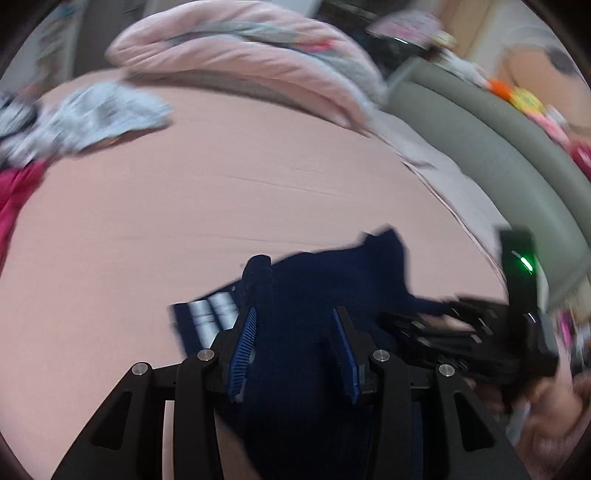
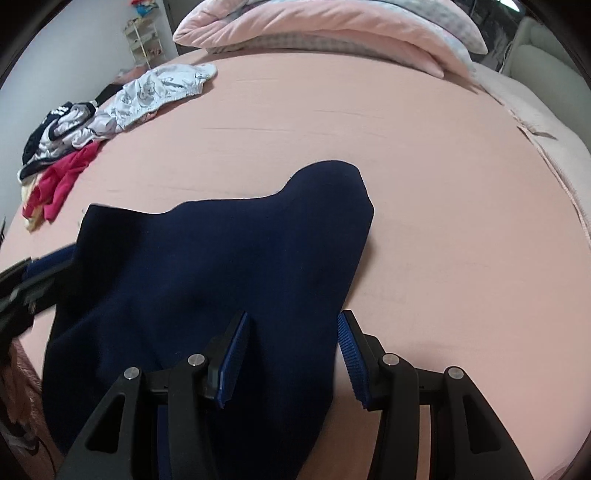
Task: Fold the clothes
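- The left gripper [image 1: 293, 334], black-framed with ribbed blue pads, stands partly open over the dark navy garment with white stripes [image 1: 332, 280]; the cloth fills the gap between its pads, but I cannot tell whether they pinch it (that view is blurred).
- In the left wrist view, the garment's white-striped band sits at about 10 o'clock from the left gripper, just beside its left pad.
- The right gripper [image 2: 293, 354], of the same build, is partly open; its left pad [image 2: 232, 358] lies over the navy cloth, and its right pad [image 2: 352, 358] sits beside the garment's right edge, above bare sheet.
- Between the right gripper's pads there is navy cloth on the left side and a sliver of sheet on the right; no clamping is visible.
- The navy garment lies spread on the pink bedsheet [image 2: 443, 221], with a rounded lobe reaching toward 12 o'clock in the right wrist view.
- At 9 o'clock in that view, the left gripper's black body meets the garment's left edge.
- A pile of loose clothes, pale printed, dark-and-white and magenta pieces [image 2: 110, 110], lies at about 10 o'clock, well apart from the navy garment.
- A folded pink quilt [image 2: 332, 33] rests along the far edge of the bed at 12 o'clock.
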`<state>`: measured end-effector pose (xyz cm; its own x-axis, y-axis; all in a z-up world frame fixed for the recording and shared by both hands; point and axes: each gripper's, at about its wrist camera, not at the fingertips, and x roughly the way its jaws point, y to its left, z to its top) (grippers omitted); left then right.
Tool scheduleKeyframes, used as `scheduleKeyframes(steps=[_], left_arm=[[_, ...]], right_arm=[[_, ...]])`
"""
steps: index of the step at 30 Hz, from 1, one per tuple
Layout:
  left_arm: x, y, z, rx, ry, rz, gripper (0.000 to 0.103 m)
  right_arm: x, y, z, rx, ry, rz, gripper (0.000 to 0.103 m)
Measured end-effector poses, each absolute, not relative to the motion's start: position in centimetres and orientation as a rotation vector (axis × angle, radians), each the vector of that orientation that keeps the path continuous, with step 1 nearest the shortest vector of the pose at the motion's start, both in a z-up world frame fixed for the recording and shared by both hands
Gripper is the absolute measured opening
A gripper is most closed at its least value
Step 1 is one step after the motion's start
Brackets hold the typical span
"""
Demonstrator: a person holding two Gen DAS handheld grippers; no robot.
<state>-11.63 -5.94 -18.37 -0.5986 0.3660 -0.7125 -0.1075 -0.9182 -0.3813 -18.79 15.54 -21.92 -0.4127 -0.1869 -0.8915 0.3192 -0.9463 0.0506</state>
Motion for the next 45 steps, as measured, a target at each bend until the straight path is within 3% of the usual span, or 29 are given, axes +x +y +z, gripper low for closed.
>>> scheduleKeyframes(steps=[2,10,19,22,25,30,38,43,44,45], left_arm=[[-12.2,-7.8,-18.9,-1.257,-0.567,2.584,0.038],[-12.1,-9.7,-19.1,-1.273,-0.770,2.385,0.040],[-10.7,-4.2,-19.6,-1.296,-0.576,2.191,0.041],[-10.9,-3.8,-20.4,-1.335,-0.574,2.159,0.041],[-10.9,-3.6,-20.4,-1.335,-0.568,2.145,0.041],[-10.2,-3.3,-19.6,-1.350,-0.420,2.136,0.041],[-10.6,-5.9,-18.1,-1.316,-0.361,2.379,0.042],[-10.5,-2.4,-19.4,-1.348,-0.240,2.348,0.041],[-10.5,-1.9,-19.5,-1.352,-0.220,2.347,0.040],[-10.7,-1.5,-19.8,-1.356,-0.200,2.350,0.027]], right_arm=[[-18.7,15.6,-22.1,1.503,0.174,-2.402,0.049],[-17.5,15.6,-22.9,1.508,0.186,-2.396,0.052],[-15.9,15.8,-20.8,1.313,-0.023,-2.366,0.052],[-15.2,15.0,-21.3,1.292,-0.004,-2.339,0.052],[-16.3,12.9,-22.2,1.304,-0.106,-2.192,0.052],[-17.1,8.6,-24.9,1.372,0.091,-2.144,0.053],[-18.4,11.6,-24.2,1.406,-0.055,-2.115,0.052],[-18.9,13.8,-22.8,1.355,-0.119,-2.206,0.053],[-18.9,14.2,-22.5,1.338,-0.134,-2.241,0.053],[-19.1,14.7,-22.1,1.318,-0.161,-2.273,0.053]])
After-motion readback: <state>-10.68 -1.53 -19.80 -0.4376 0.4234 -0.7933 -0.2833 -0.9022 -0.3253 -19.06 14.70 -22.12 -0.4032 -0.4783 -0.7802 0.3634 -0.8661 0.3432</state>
